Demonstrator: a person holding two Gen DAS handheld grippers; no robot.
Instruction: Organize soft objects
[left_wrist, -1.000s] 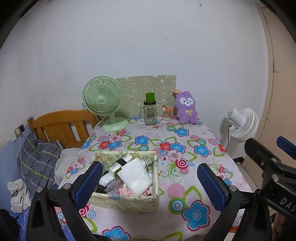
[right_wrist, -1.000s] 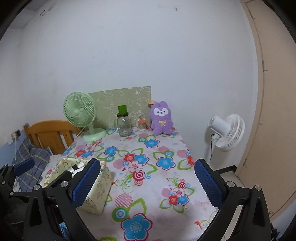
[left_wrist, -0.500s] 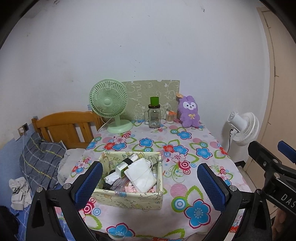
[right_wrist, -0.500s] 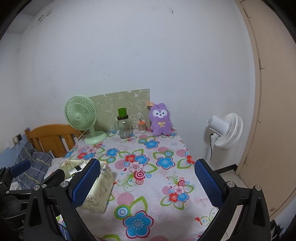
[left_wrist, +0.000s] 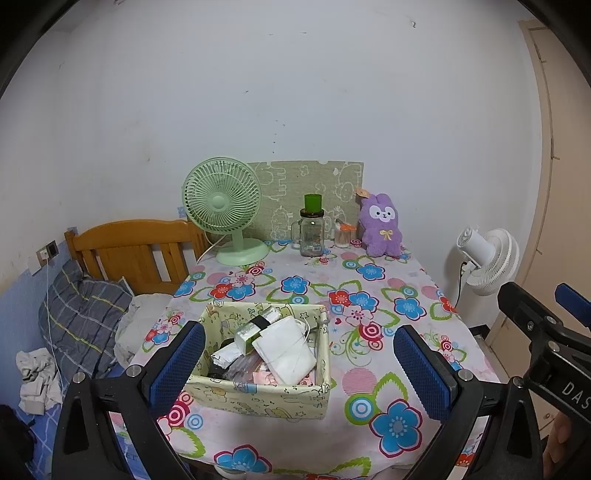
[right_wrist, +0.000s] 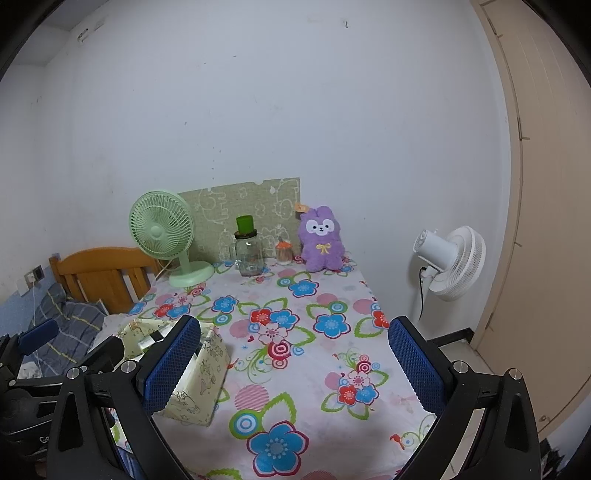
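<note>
Your left gripper is hanging over the near edge of the table with its blue pads spread wide and nothing between them, and your right gripper is the same deal, wide apart and empty, just off to the right of it. Right in front of the left one sits the fabric storage box, pale yellow with cartoon prints, on the left-front part of the flowery tablecloth; there's a white face mask lying on top of the clutter inside, plus a green-and-black packet and some other bits I can't really make out. The middle of the table is bare cloth. Way at the back against the wall you've got the purple plush bunny sitting upright at the right end, a small orange-topped jar just beside it, then a glass mug jar with a green cap, and the green desk fan on the left. A white fan stands off the table's right side.
</note>
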